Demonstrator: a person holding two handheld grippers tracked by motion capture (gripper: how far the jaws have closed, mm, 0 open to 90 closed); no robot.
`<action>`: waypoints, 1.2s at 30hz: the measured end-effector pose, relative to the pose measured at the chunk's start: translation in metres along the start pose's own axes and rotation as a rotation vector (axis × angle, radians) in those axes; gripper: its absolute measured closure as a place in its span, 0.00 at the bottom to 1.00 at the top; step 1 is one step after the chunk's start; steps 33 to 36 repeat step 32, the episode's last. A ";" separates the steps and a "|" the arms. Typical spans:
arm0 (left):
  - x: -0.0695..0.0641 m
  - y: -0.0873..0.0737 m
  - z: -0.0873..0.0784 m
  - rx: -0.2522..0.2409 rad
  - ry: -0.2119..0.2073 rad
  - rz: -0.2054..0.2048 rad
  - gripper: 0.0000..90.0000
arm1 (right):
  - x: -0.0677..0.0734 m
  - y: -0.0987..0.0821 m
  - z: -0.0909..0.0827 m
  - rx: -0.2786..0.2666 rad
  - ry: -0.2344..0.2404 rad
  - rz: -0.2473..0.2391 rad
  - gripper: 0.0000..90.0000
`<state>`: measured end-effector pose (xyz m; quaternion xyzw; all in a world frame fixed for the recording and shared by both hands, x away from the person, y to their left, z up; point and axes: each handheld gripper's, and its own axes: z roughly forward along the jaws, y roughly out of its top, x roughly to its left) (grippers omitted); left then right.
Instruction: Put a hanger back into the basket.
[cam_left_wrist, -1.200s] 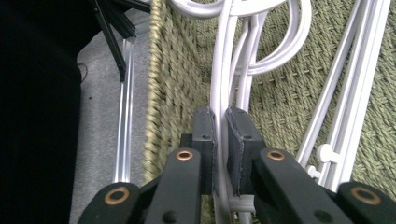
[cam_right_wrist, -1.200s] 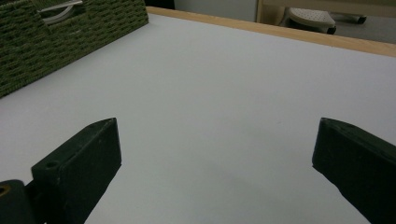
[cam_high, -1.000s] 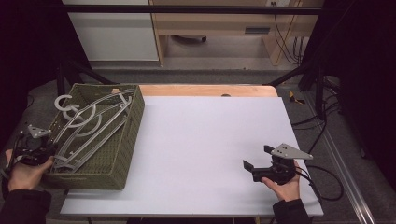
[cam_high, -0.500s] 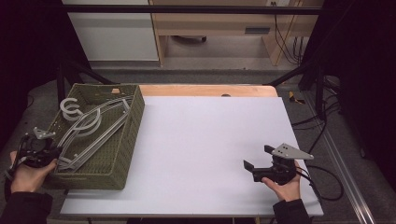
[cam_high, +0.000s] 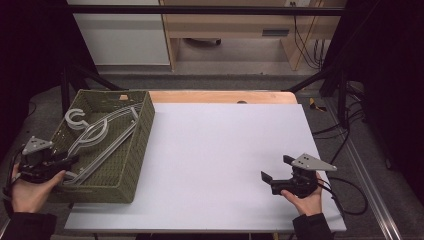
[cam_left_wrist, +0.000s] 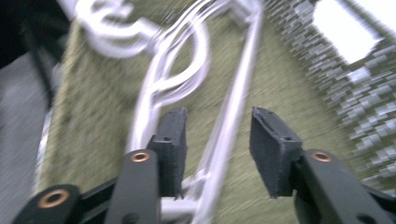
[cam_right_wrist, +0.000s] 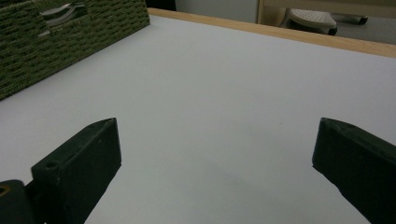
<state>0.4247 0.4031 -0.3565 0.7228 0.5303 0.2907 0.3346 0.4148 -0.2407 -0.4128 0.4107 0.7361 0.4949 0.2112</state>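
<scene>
On table (cam_high: 220, 150) in high view, green woven basket (cam_high: 135, 150) sitting at left edge, grey hangers (cam_high: 102, 137) lying inside. Left gripper (cam_high: 70, 161) reaching over basket's near corner; right gripper (cam_high: 275, 169) resting on bare table at near right, well apart from basket.

Left gripper view, blurred: jaws gaping, straddling hanger bar (cam_left_wrist: 233, 116), not touching it.

Right gripper view: jaws spread wide over bare table (cam_right_wrist: 224, 93), basket (cam_right_wrist: 56, 42) showing far left.

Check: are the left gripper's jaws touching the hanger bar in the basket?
Apart. The left gripper view shows the left gripper open, its jaws straddling the white hanger bar with green basket visible either side.
</scene>
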 end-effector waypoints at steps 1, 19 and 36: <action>-0.006 0.002 -0.002 -0.023 -0.017 0.008 0.58 | 0.000 0.000 0.000 0.000 -0.004 -0.002 0.02; -0.103 0.003 0.002 -0.264 -0.325 0.035 0.27 | -0.002 0.002 -0.006 -0.045 0.010 0.019 0.01; -0.130 -0.013 0.023 -0.270 -0.372 0.083 0.14 | -0.004 0.002 -0.011 -0.065 0.028 0.034 0.01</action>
